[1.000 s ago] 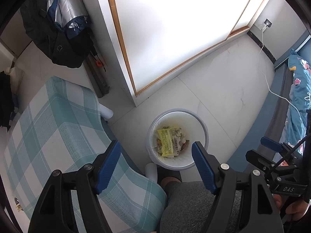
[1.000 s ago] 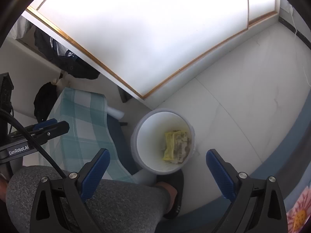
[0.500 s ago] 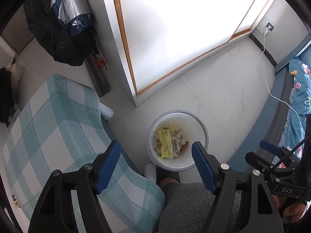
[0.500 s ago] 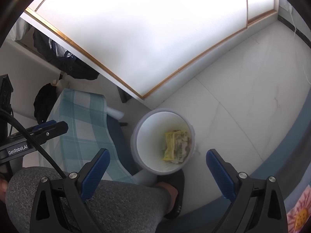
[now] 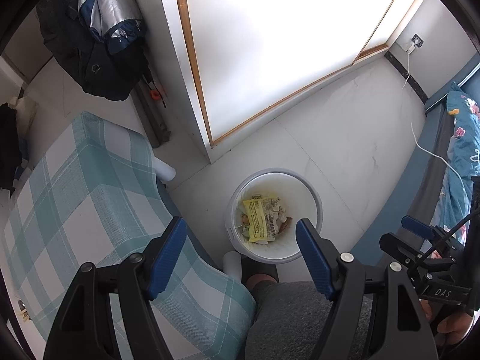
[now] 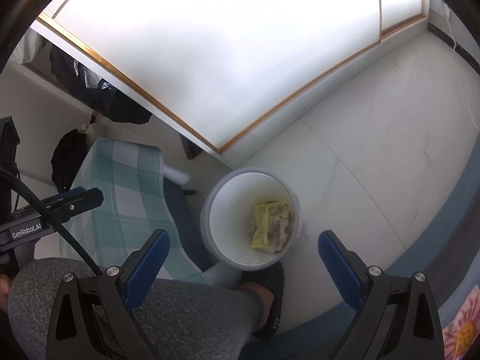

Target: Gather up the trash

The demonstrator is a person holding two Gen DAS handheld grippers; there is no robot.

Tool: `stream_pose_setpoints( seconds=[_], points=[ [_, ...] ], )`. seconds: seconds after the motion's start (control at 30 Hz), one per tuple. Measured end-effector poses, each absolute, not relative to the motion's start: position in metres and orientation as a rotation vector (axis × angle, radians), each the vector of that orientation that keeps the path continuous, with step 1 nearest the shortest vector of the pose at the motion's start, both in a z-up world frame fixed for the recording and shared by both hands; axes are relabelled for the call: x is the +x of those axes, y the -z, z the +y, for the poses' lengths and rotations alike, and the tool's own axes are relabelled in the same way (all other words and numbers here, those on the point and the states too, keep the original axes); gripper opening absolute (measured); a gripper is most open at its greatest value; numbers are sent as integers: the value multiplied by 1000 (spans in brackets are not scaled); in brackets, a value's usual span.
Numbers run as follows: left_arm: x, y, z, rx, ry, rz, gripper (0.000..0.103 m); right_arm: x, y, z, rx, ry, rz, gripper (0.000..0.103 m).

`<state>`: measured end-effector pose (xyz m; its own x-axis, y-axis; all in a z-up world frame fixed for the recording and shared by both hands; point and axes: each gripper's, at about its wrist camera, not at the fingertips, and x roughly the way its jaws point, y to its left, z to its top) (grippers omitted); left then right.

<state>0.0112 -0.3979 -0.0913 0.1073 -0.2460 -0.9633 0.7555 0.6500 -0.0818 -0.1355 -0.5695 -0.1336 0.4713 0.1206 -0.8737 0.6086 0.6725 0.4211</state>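
— jaws first: what do we record for each gripper?

— we find the left gripper (image 5: 240,247) with its blue pads spread wide and nothing between them. we find the right gripper (image 6: 243,258) likewise spread, its pads clear of any object. both point steeply down at the floor.

— and the trash?

— we note a white round bin (image 5: 315,207) standing on the pale tiled floor (image 5: 345,138), near the corner of a white sliding door with a wooden frame (image 5: 195,69). inside the bin lies a yellow printed wrapper (image 5: 259,222) on top of other scraps, among them something brown at its right side. from the right wrist view the same bin (image 6: 216,210) shows the wrapper (image 6: 264,225) lying toward its right wall.

— surroundings?

— we record a teal checked cloth (image 5: 90,198) just beside the bin on the left, a grey trouser leg (image 6: 168,309) below it, and a foot in a black slipper (image 6: 270,294) touching the bin's near side. dark jackets (image 5: 90,54) hang further back; a blue floral bedcover (image 5: 462,156) sits at the right edge.
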Motion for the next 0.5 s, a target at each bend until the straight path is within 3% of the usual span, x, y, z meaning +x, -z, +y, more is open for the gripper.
stream_pose_setpoints(
  seconds=[0.5],
  points=[
    [12,92,-398,497,777,1258,72,-135,134,-569,801,343,1062,100]
  ],
)
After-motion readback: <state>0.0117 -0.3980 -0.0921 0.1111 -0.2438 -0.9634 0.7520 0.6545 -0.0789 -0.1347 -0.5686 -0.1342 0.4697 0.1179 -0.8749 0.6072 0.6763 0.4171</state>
